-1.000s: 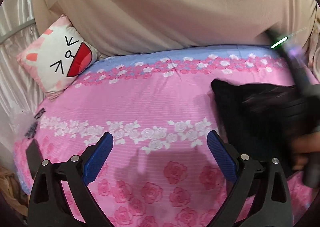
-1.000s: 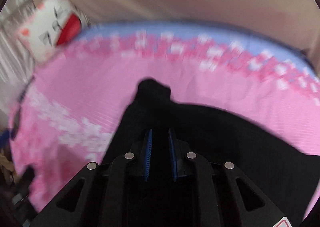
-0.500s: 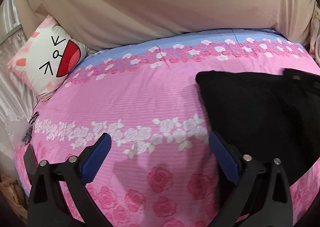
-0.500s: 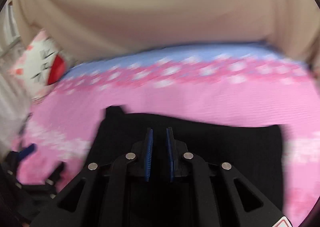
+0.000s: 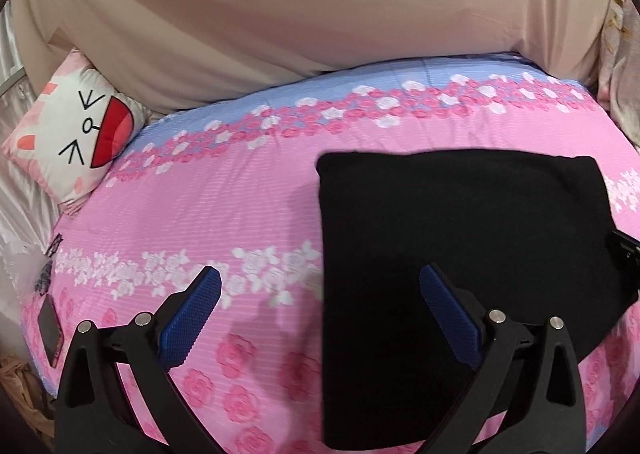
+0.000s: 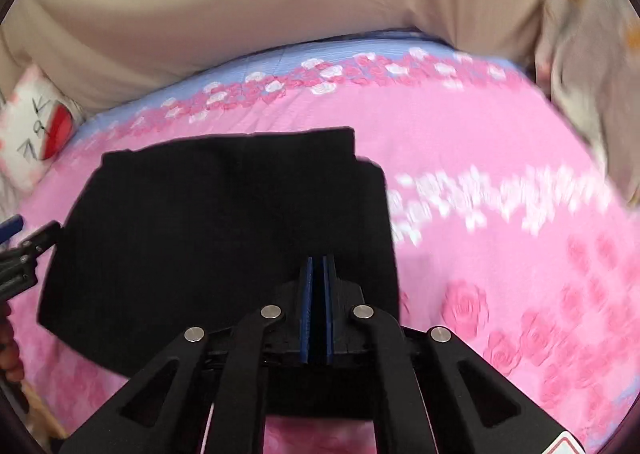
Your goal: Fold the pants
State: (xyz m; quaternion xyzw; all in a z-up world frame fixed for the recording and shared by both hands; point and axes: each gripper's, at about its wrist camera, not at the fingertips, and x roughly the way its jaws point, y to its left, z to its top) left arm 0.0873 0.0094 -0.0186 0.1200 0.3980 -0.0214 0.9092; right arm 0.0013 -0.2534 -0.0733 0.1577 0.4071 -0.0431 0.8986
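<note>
The black pants (image 5: 460,246) lie folded in a flat rectangle on the pink flowered bed. In the left wrist view my left gripper (image 5: 320,296) is open and empty, held above the pants' left edge. In the right wrist view the pants (image 6: 224,222) fill the middle left. My right gripper (image 6: 318,268) has its blue pads pressed together over the pants' near right edge, and cloth seems pinched between them. The right gripper's body shows at the right edge of the left wrist view (image 5: 624,254).
A cat-face cushion (image 5: 76,138) leans at the bed's far left corner. A beige curtain (image 5: 320,6) hangs behind the bed. A dark phone-like thing (image 5: 50,330) lies at the bed's left edge. Bare pink sheet (image 6: 500,254) stretches right of the pants.
The right gripper swept rightward, laying the pants over into a neat flat rectangle. The left gripper moved right toward the pants and stayed open.
</note>
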